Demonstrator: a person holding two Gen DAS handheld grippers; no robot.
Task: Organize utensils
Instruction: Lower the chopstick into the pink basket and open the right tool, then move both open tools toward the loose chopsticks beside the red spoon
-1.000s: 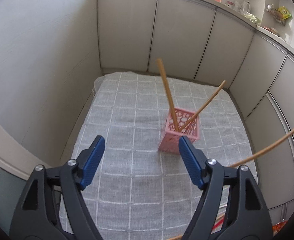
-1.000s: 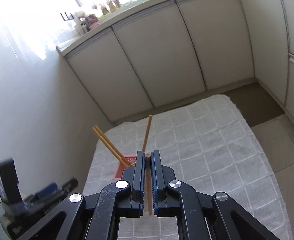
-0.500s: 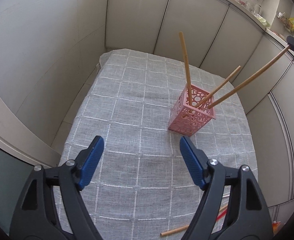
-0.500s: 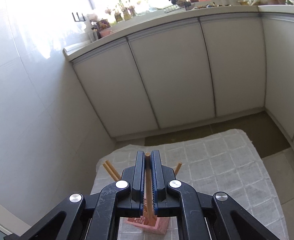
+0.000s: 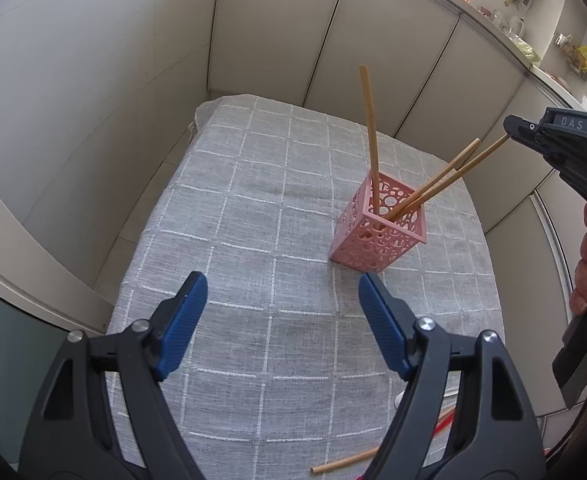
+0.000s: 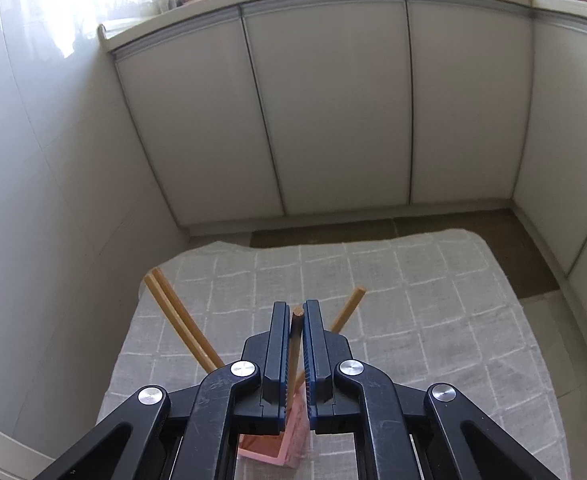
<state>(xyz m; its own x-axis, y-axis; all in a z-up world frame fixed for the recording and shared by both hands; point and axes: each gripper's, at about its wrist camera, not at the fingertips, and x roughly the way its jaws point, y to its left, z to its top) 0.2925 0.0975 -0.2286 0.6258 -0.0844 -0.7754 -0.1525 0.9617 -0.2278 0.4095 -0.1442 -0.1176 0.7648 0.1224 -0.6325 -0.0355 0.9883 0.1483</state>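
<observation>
A pink perforated holder (image 5: 379, 232) stands on the grey checked cloth (image 5: 253, 216) with several wooden chopsticks in it. One chopstick (image 5: 369, 136) leans up and left, and two lean right. My right gripper (image 6: 297, 316) is shut on a chopstick (image 6: 295, 344) whose lower end is inside the holder (image 6: 277, 448). It also shows in the left wrist view (image 5: 513, 130) at the top end of that chopstick (image 5: 461, 172). My left gripper (image 5: 281, 320) is open and empty above the cloth, in front of the holder.
A loose chopstick (image 5: 345, 460) and a red stick (image 5: 443, 418) lie on the cloth near the front right edge. White cabinet doors (image 6: 333, 120) wall in the cloth at the back and sides. A counter with clutter (image 5: 513, 12) runs above them.
My right gripper has brought its chopstick over the holder and lowered its end into it. The left gripper has drawn back slightly and stays open.
</observation>
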